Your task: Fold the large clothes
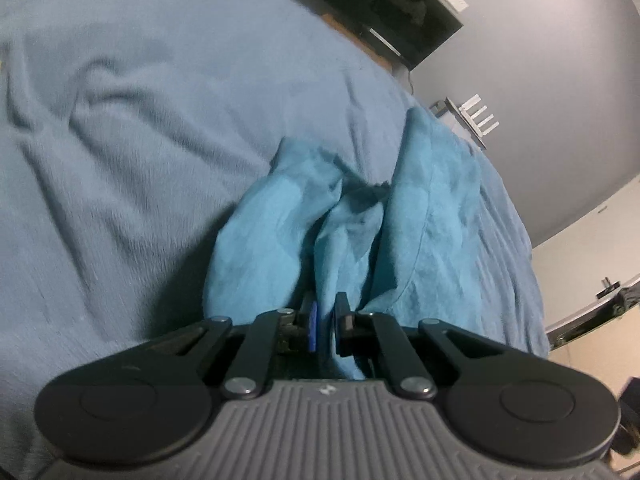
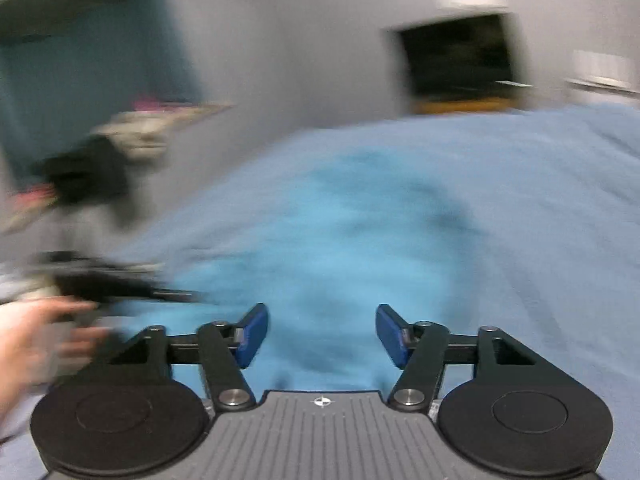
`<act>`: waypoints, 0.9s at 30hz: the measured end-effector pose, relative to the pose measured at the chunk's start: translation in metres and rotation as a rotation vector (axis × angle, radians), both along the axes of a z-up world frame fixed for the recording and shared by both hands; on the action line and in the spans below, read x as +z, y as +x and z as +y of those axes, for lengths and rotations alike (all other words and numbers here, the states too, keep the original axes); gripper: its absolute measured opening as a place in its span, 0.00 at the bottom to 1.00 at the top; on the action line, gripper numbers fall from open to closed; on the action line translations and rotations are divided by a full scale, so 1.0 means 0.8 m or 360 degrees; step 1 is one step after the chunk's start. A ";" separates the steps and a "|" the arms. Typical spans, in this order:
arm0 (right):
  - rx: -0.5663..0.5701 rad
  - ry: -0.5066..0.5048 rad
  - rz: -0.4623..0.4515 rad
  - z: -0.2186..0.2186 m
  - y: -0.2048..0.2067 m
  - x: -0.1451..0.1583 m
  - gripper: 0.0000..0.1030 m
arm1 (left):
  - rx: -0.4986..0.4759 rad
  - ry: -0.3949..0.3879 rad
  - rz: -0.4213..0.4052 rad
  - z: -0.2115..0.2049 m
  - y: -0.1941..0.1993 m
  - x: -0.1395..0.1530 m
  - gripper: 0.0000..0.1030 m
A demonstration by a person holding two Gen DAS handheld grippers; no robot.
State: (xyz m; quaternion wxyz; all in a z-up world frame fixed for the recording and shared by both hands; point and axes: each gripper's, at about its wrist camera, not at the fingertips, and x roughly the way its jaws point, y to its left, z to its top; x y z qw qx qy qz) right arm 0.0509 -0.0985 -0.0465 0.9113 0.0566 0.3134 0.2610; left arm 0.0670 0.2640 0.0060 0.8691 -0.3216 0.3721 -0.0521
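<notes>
A turquoise garment [image 1: 352,232] lies bunched on a grey-blue bed cover [image 1: 140,128]. My left gripper [image 1: 325,322] is shut on a fold of the garment, which hangs down from its jaws in ridges. In the right wrist view, which is blurred, the garment [image 2: 340,240] spreads over the bed cover [image 2: 540,200]. My right gripper [image 2: 322,334] is open and empty just above the garment's near part. The left gripper [image 2: 120,284] and the hand holding it [image 2: 36,344] show at the left edge.
A dark screen [image 1: 392,12] hangs on the grey wall beyond the bed; it also shows in the right wrist view [image 2: 460,56]. A white rack [image 1: 476,116] stands by the bed's far corner. A cluttered shelf [image 2: 132,136] with dark items is at the left.
</notes>
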 end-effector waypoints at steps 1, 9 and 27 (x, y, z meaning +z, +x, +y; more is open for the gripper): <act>-0.0128 -0.0045 0.0062 -0.012 0.011 -0.012 0.45 | 0.0013 0.0033 -0.0032 -0.001 0.001 0.009 0.06; -0.0232 0.0348 0.0554 -0.053 0.043 -0.094 0.35 | -0.0266 0.0049 -0.0107 -0.039 0.018 0.058 0.89; -0.0189 0.0363 0.0529 -0.042 0.061 -0.097 0.39 | -0.0567 0.0087 0.0059 -0.049 -0.003 0.036 0.04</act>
